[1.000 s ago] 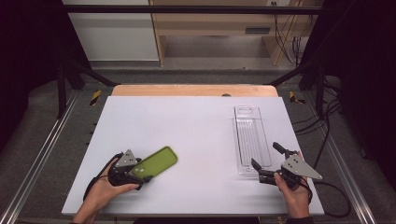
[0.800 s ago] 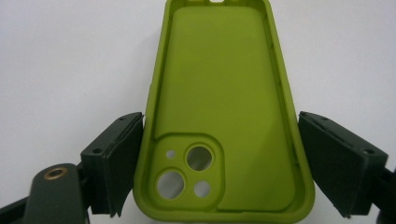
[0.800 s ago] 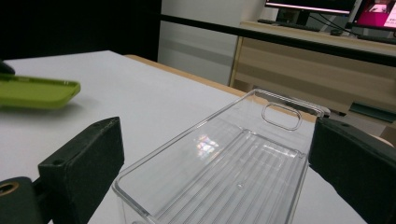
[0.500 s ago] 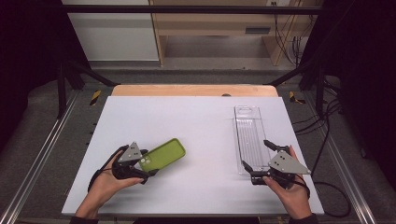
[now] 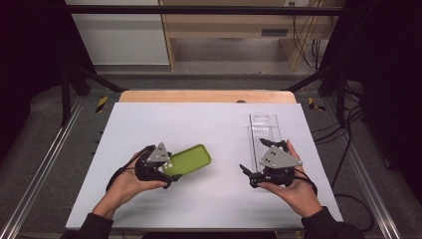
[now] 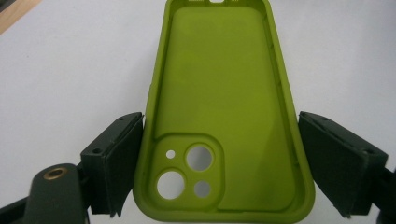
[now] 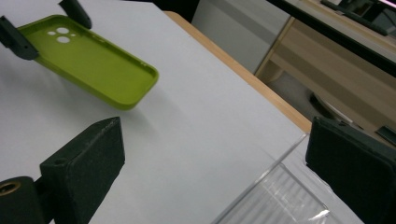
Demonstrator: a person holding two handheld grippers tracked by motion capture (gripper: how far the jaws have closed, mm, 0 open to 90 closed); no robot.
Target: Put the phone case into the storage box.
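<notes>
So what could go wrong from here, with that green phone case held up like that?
The left tool pinches the green phone case only across its camera end, so the long free end could sag or twist loose. The right tool stands open beside the clear plastic tray and might knock it.

My left gripper (image 5: pixel 166 169) has carried the green phone case (image 5: pixel 189 159) off the table, toward about one o'clock, nearer the table's middle. My right gripper (image 5: pixel 249 174) has risen too and swung toward ten o'clock, so it now overlaps the near end of the clear tray (image 5: pixel 263 127).
</notes>
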